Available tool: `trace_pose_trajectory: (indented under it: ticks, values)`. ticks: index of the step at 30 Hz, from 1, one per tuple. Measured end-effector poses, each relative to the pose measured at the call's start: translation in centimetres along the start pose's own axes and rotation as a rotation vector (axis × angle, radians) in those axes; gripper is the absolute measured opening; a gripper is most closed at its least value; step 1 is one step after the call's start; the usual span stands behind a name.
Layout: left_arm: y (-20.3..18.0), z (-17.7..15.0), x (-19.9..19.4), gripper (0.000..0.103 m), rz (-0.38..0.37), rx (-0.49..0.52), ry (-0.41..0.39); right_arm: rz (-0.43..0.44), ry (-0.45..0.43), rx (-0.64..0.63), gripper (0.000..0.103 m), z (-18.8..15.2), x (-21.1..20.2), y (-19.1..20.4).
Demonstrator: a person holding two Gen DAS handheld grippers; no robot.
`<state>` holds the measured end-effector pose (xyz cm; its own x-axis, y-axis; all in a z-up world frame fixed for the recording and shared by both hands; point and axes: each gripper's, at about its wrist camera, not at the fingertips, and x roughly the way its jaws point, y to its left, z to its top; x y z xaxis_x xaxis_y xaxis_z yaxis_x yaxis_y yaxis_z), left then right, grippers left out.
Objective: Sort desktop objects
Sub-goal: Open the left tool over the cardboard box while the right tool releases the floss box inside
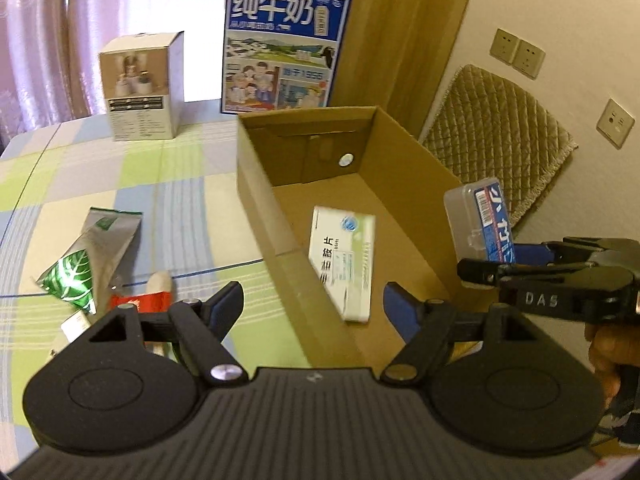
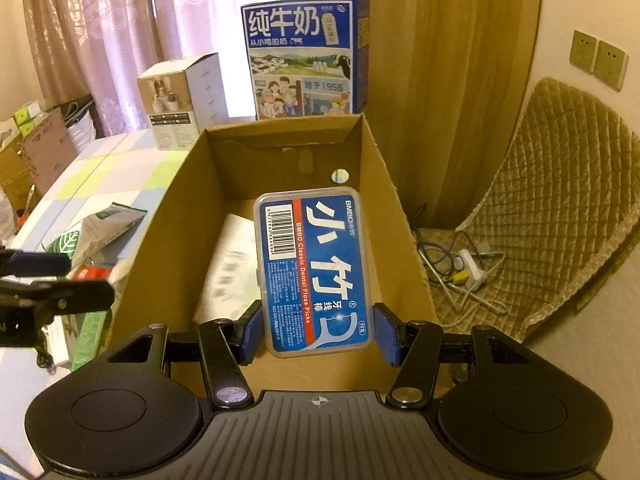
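Left wrist view showed your left gripper (image 1: 314, 300) with its blue fingers (image 1: 228, 300) spread wide and nothing between them. It hung over the near left wall of the brown cardboard box (image 1: 256, 184). A white medicine box (image 1: 344, 262) was inside the cardboard box; it looked a bit blurry, and you could not tell if it lay flat on the bottom. To the left, on the checked tablecloth (image 1: 120, 184), lay a silver and green pouch (image 1: 90, 256) and a red and white packet (image 1: 154, 294) beside it. At the right you held your right gripper (image 1: 486, 268) with your hand (image 1: 608, 348), and it was pinching a clear floss pick case (image 1: 478, 216) above the right wall of the cardboard box. A blue milk carton (image 1: 282, 50) and a small white box (image 1: 142, 86) stood at the back of the table. Right wrist view showed your right gripper (image 2: 318, 330) closed on the near end of the floss pick case (image 2: 316, 272), with the blue label facing up. The case hung over the open cardboard box (image 2: 384, 184), and the white medicine box (image 2: 232, 264) was below it, to the left. Your left gripper (image 2: 48, 280) showed at the left edge, beside the cardboard box.
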<state>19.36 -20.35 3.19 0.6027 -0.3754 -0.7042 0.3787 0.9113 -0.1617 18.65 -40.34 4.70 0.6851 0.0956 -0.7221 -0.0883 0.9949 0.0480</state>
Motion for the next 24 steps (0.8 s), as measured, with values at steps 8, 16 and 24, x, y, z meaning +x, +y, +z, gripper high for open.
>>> trace_pose_trajectory:
  ticks: [8,16,24]
  values:
    - [1.7,-1.2,-1.1,0.073,0.016,-0.021,-0.004,0.012,-0.048,0.043,0.069,0.6,-0.1,0.3]
    - [4.1,-2.9,-2.9,0.073,0.051,-0.055,-0.005,0.013,-0.058,0.077,0.070,-0.6,-1.6,0.6]
    - [6.9,-5.0,-5.8,0.075,0.106,-0.096,-0.006,0.031,-0.082,0.057,0.072,-1.4,-4.0,3.0]
